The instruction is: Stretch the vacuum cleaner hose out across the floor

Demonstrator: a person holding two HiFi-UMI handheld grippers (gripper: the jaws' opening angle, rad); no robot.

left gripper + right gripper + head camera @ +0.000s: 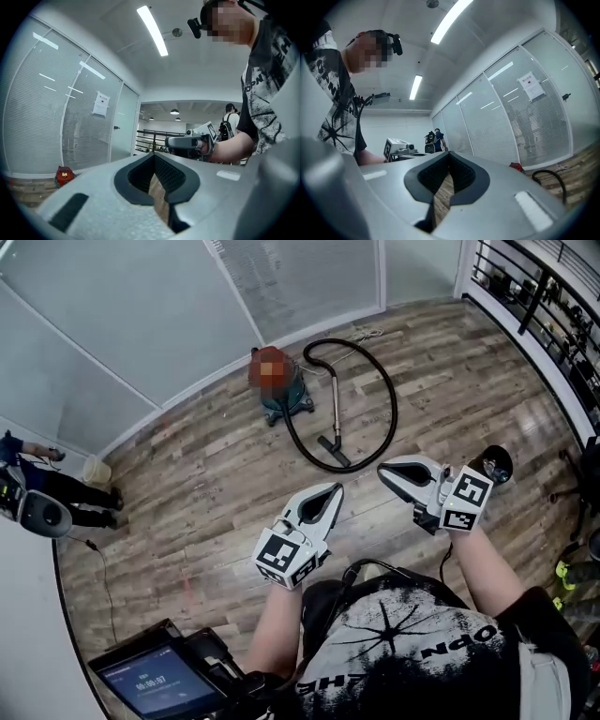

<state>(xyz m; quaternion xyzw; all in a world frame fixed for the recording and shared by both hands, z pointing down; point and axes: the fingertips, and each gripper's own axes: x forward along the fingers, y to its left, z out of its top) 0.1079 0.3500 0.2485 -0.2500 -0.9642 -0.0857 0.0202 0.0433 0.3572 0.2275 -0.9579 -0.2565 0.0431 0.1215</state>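
The vacuum cleaner [281, 390] stands on the wood floor near the glass wall, about two strides ahead of me. Its black hose [392, 409] curves in a wide loop on the floor from the canister round to the metal wand [336, 409] and floor nozzle [335, 448]. My left gripper [333, 491] and right gripper [384, 470] are held level in the air short of the hose, both shut and empty. The left gripper view shows the left gripper [153, 157] with the canister [64, 175] far off. In the right gripper view, the right gripper [449, 155] is near the hose [548, 180].
Glass partitions [141, 324] close off the far side and a black railing [539, 296] runs along the right. A person [47, 488] with equipment stands at the left beside a small bucket [97, 470]. A screen [155, 681] sits at the lower left, and a thin cable [101, 568] trails on the floor.
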